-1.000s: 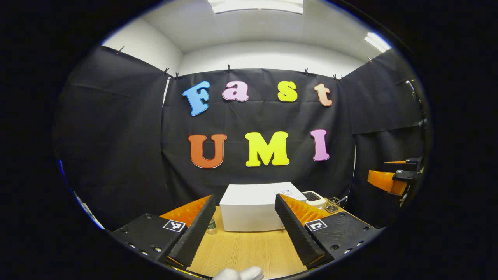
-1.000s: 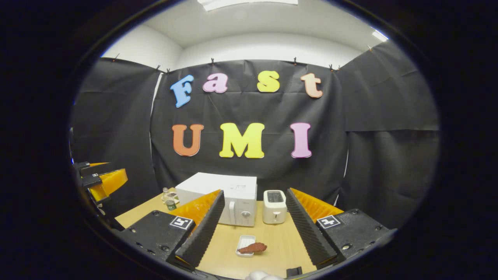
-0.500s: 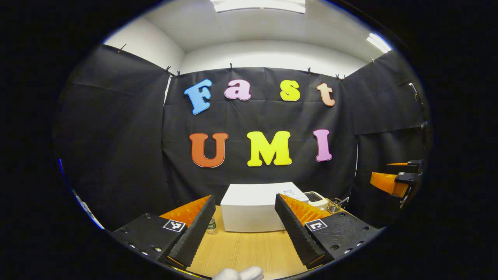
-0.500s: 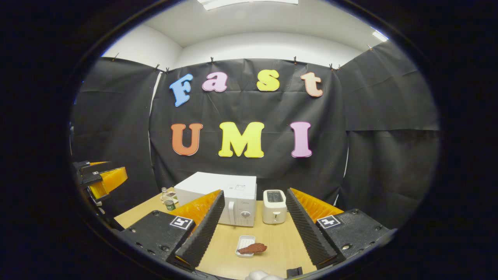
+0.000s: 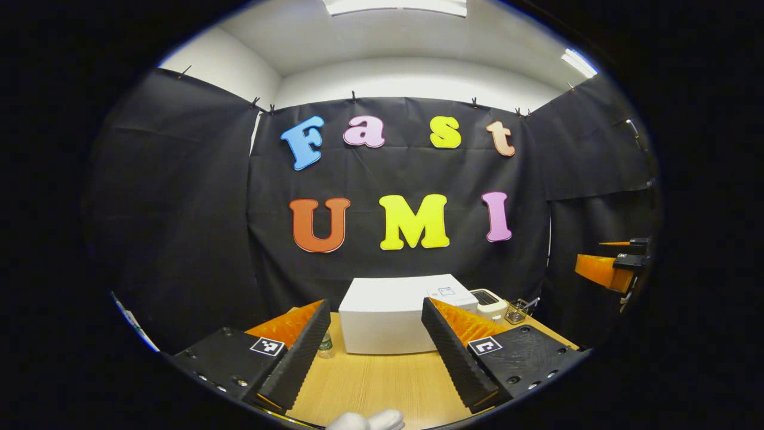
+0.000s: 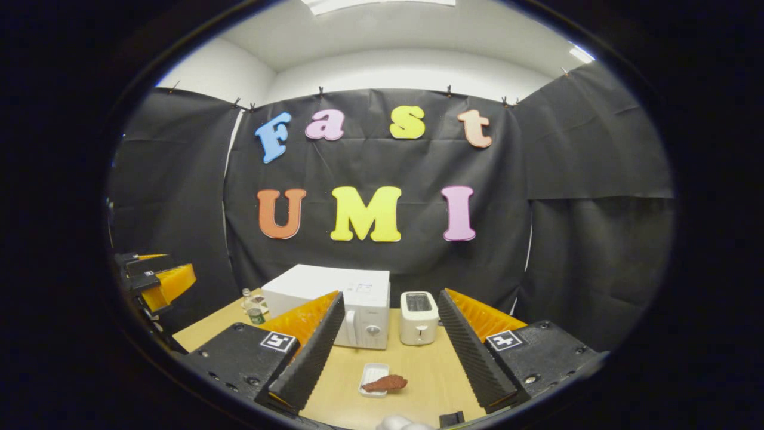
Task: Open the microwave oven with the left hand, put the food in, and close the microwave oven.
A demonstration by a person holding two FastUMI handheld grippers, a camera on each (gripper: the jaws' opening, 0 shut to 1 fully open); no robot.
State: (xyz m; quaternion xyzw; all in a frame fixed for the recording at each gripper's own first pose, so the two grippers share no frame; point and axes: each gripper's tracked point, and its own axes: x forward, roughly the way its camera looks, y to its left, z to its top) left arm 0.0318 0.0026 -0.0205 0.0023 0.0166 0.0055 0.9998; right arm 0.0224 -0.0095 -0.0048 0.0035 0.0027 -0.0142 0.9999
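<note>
On the wooden table (image 6: pixel 418 382) in your booth, left to right, stand a small bottle (image 6: pixel 253 310), the white microwave oven (image 6: pixel 334 304) with its door shut, and a toaster (image 6: pixel 418 316), with the food (image 6: pixel 385 383) on its small white tray (image 6: pixel 371 377) in front, within reach of your right side. You hold the left gripper (image 5: pixel 376 352) and the right gripper (image 6: pixel 388 352) back from the table with jaws spread wide and empty, which I judge leaves the left free to go for the door handle first. Against a second ago the microwave sits slightly higher in the left gripper view and both views have shifted a little, so you seem to be only starting your approach.
</note>
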